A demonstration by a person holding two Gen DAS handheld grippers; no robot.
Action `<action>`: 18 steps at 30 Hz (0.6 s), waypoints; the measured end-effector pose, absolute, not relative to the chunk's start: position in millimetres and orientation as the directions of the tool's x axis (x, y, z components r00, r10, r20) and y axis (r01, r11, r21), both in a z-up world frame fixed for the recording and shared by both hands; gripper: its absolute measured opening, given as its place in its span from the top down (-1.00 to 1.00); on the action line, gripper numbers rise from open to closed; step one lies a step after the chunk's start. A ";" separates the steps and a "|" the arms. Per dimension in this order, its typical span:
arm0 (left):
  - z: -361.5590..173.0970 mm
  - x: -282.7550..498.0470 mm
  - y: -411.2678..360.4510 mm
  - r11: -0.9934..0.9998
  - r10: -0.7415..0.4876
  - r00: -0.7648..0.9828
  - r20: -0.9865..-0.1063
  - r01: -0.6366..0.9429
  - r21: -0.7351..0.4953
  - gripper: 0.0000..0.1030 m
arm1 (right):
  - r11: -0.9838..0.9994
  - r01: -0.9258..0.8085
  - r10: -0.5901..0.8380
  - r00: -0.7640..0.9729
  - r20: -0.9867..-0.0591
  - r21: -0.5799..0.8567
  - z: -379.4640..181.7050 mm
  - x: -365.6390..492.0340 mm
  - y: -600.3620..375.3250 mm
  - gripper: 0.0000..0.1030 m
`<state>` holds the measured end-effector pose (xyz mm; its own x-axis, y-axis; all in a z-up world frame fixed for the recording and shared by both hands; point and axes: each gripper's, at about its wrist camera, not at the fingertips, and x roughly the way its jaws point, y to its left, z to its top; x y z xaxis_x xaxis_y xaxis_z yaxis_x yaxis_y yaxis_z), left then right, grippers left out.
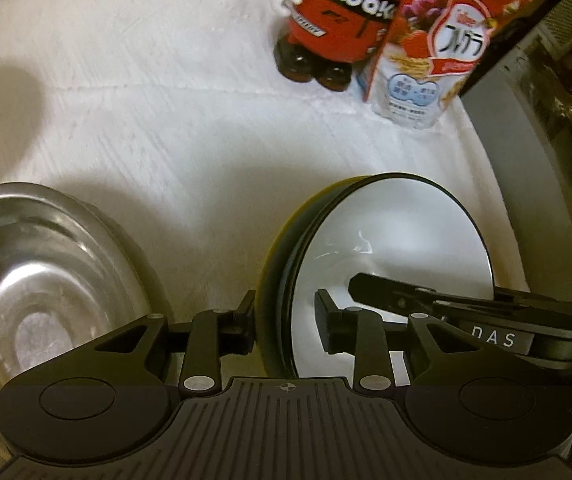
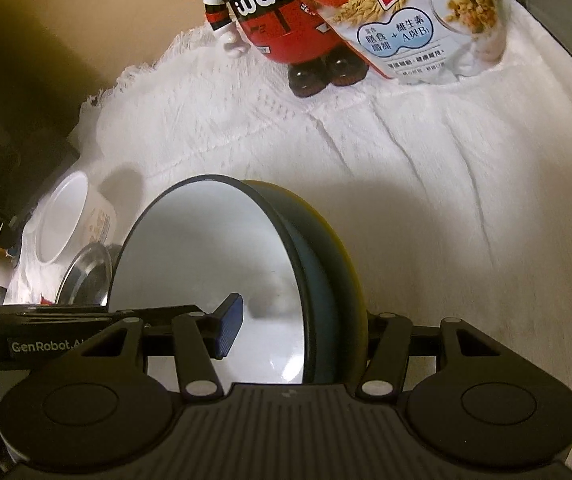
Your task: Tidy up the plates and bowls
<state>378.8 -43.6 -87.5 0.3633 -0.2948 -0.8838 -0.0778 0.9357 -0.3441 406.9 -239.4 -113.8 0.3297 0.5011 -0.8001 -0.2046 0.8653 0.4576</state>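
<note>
On the desk [image 2: 425, 184] a cloth [image 1: 166, 128] carries everything. At the far edge a toy figure [image 1: 337, 20] stands, with a cereal bag [image 1: 425, 60] just beside it on the right, partly in front of it. Nearer, a stack of bowls [image 2: 214, 248] is tipped on its side — the left tongs [image 1: 286, 320] straddle its rim from one side, the right tongs [image 2: 297, 328] from the other. Left of the stack lies a steel bowl [image 1: 46, 272], with a cup [image 2: 70, 216] behind it.

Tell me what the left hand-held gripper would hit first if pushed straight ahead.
The left hand-held gripper straddles the stacked bowls' rim, so that wall comes first; beyond it probably the white cloth, though depth is unclear.
</note>
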 end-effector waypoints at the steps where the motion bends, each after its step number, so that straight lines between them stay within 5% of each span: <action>1: -88.5 380.0 -43.0 0.934 -0.296 0.369 -0.881 -0.081 -0.348 0.39 | 0.869 -0.204 0.494 0.334 -0.802 0.450 -114.8 408.9 -238.1 -0.07; 8: -84.4 380.4 -37.6 0.922 -0.320 0.379 -0.869 -0.086 -0.377 0.47 | 0.898 -0.198 0.438 0.355 -0.826 0.392 -112.1 412.3 -239.2 -0.06; 14: -53.9 375.7 -13.3 0.918 -0.331 0.434 -0.838 -0.058 -0.393 0.43 | 0.945 -0.260 0.308 0.505 -0.807 0.198 -62.3 403.5 -228.2 -0.08; 18: -30.9 373.4 8.2 0.926 -0.312 0.490 -0.814 -0.036 -0.376 0.47 | 0.952 -0.289 0.259 0.594 -0.761 0.098 -27.1 399.5 -198.8 -0.25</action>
